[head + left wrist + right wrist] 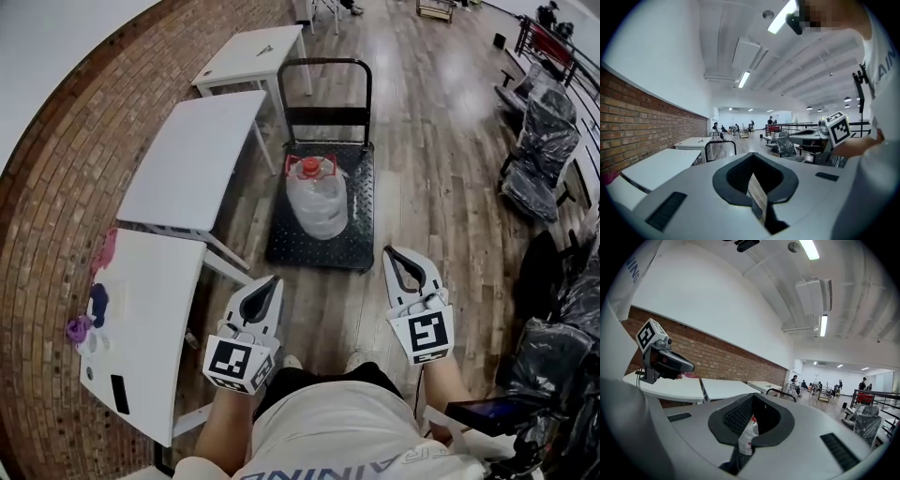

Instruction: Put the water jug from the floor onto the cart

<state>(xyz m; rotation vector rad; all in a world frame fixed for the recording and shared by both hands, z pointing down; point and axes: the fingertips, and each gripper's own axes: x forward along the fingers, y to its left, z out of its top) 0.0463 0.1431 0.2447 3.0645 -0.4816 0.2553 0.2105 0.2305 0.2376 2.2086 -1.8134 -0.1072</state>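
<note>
The clear water jug [319,199] with a red cap stands upright on the black deck of the cart [353,234], near its handle end. In the head view my left gripper [273,280] and right gripper [390,251] hover close to the person's body, short of the cart's near edge. Both are shut, with their tips together and nothing held. They point toward the cart, well apart from the jug. In the right gripper view part of the jug [749,428] shows through the gap between the jaws. The left gripper view shows only floor there.
White tables [192,159] stand along the brick wall on the left, close beside the cart. The cart's black push handle [324,64] rises at its far end. Wrapped black chairs [541,155] line the right side. Wooden floor lies between me and the cart.
</note>
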